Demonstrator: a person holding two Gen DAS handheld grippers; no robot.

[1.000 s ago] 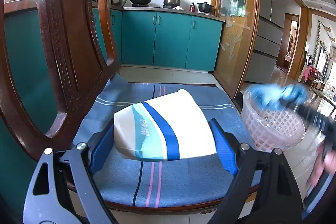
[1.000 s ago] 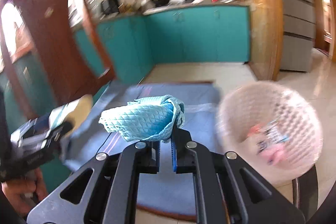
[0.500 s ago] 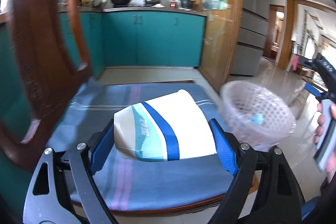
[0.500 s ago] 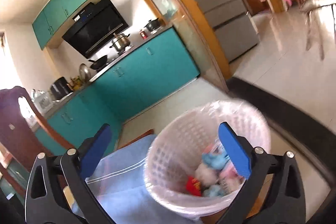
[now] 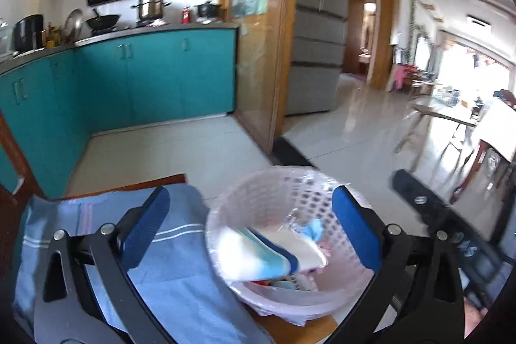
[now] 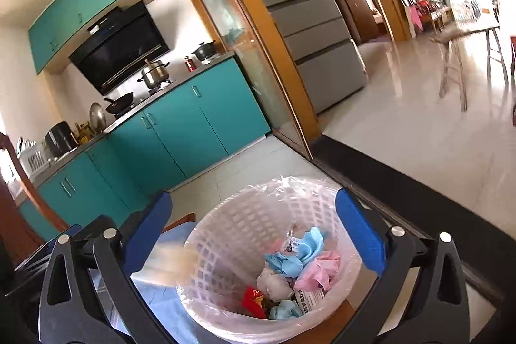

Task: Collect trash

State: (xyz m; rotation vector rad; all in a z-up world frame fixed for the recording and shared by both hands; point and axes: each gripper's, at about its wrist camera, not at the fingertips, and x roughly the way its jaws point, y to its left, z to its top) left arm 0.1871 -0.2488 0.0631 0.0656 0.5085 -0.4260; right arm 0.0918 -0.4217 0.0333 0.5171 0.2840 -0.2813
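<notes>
— How far along is the trash collecting?

— Far, I'd judge. The paper cup (image 5: 271, 250) with blue stripes lies inside the lined white basket (image 5: 322, 192), on crumpled blue and pink wrappers (image 6: 300, 257). The basket sits at the right edge of the blue chair cushion (image 5: 180, 276), which shows no more litter.

— And the grippers?

— Left gripper (image 5: 250, 231) and right gripper (image 6: 251, 234) both spread wide, holding nothing.

— Any writing?

— A printed label (image 6: 309, 295) in the basket; too small to read.
</notes>
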